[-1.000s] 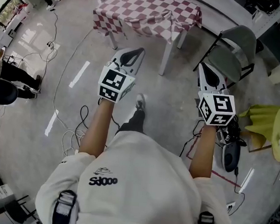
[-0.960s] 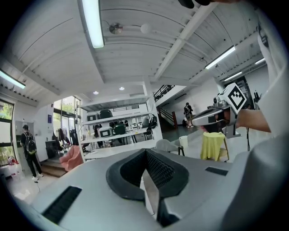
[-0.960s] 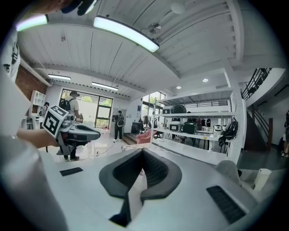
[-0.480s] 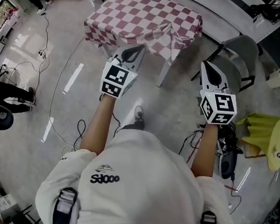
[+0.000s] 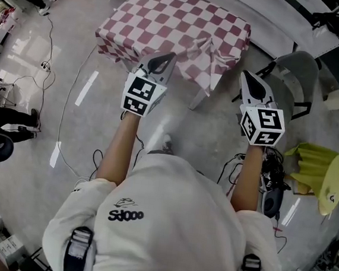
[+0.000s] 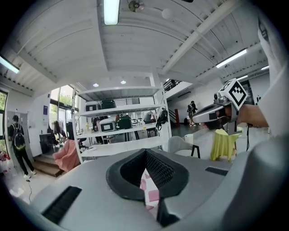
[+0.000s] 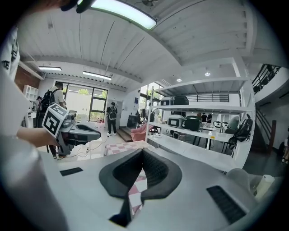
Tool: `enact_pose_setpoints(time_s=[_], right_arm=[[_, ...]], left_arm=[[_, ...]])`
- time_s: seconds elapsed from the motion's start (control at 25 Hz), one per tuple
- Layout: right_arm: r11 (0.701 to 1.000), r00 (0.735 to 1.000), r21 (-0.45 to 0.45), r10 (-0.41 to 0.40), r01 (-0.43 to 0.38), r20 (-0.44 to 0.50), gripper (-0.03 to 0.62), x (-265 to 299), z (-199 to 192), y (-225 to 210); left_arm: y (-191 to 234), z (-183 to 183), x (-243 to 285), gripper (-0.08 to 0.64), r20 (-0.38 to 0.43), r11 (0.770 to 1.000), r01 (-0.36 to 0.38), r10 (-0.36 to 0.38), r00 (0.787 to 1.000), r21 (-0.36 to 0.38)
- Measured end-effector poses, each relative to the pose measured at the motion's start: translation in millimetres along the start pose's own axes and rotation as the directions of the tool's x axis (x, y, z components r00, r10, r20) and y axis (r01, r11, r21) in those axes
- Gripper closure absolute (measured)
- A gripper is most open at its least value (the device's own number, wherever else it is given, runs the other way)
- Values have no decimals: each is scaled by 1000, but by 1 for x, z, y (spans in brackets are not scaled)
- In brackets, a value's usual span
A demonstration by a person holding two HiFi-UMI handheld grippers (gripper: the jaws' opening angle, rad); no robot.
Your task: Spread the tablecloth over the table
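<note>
Grey polished floor (image 5: 42,90) of a workshop, with one table (image 5: 200,100) ahead and one tablecloth (image 5: 168,24) on it, checked red and white. The cloth's long axis runs crosswise to the line of the jaws, left to right, with its near edge facing them. It hangs down over that near edge and is bunched into folds at the near right corner, which lies ahead and between the two grippers.

Both grippers point at the table. The left gripper (image 5: 165,57) has its jaws clenched together with nothing in them, and the cloth shows just beyond and below their tips. The right gripper (image 5: 246,77) is likewise clenched and empty, its tips just off the bunched corner. One chair (image 5: 298,70) stands right of the right jaws. Bare floor lies left of the left jaws.
</note>
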State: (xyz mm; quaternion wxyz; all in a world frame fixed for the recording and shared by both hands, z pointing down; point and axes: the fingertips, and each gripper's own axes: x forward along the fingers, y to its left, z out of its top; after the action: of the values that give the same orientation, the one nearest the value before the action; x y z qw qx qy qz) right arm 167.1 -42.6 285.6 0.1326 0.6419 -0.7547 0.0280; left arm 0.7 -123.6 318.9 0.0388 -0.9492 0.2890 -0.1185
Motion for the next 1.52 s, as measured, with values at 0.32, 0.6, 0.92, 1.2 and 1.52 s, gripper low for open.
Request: enact_pose_setpoints(time_s=[0.32,0.6,0.92,1.2,1.52], right_arm=[[998,996,22,65,-64,-67,571,63,-27,-9],[987,975,69,157,-148,-154,522,129,-67,-36],[943,901,120,331,-309,-281,439,231,-130,-60],[890,793,214,456,-403,-403,425,306,-208,-66],[869,705,305,495,-390,-508,413,362,-285,-68]], left_arm=[[26,-29,34,537,-54,999,2,-5,999,-48],[37,-56,74,537,-125,996,-37,27,992,-80],[62,-90,126,537,-225,974,-179,145,964,-140],[78,-128,150,537,-331,936,-296,223,917,-189],[92,-168,160,537,-430,905,-367,251,867,-214]])
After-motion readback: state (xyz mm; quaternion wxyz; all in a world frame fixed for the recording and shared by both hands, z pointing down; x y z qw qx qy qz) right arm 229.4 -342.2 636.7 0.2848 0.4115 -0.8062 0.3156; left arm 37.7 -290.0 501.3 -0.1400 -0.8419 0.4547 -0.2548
